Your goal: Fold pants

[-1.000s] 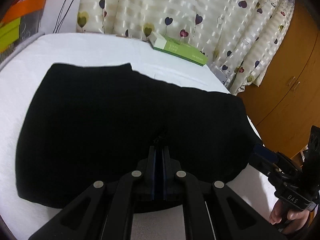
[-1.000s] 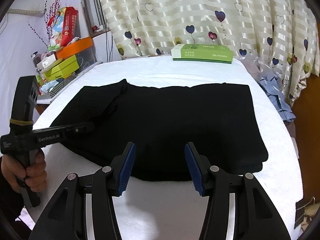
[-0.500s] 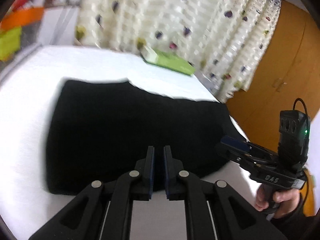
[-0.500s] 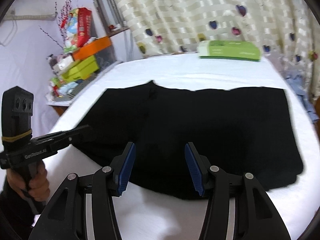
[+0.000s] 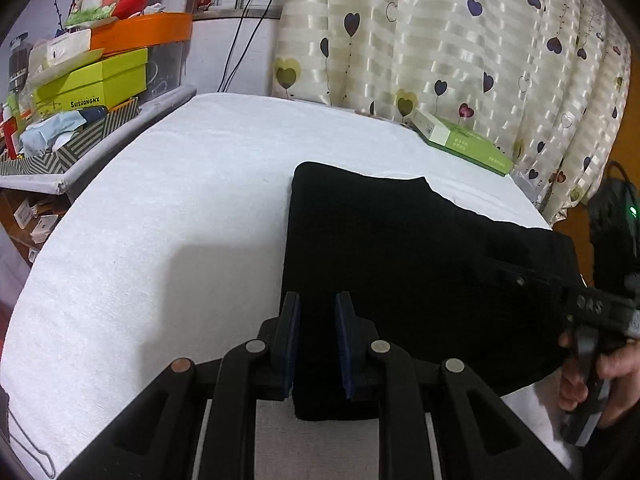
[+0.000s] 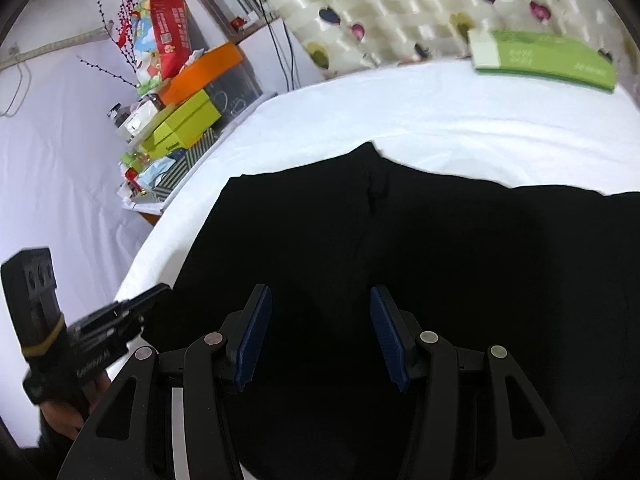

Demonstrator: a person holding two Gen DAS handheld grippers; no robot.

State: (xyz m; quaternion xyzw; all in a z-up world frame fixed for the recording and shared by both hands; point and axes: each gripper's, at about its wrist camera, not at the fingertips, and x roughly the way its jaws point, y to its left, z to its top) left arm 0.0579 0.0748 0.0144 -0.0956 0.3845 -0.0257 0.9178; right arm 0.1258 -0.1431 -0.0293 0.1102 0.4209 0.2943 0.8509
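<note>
Black pants (image 5: 400, 264) lie folded; both parted, empty, left gripper (image 5: 316, 316) and right gripper (image 6: 316, 332) should pinch their near edge evenly.

a home bedroom: heart-print curtains (image 5: 460, 48), white-covered bed (image 5: 180, 208), wooden wardrobe (image 5: 634, 92), cluttered shelf of boxes (image 5: 92, 80).
</note>
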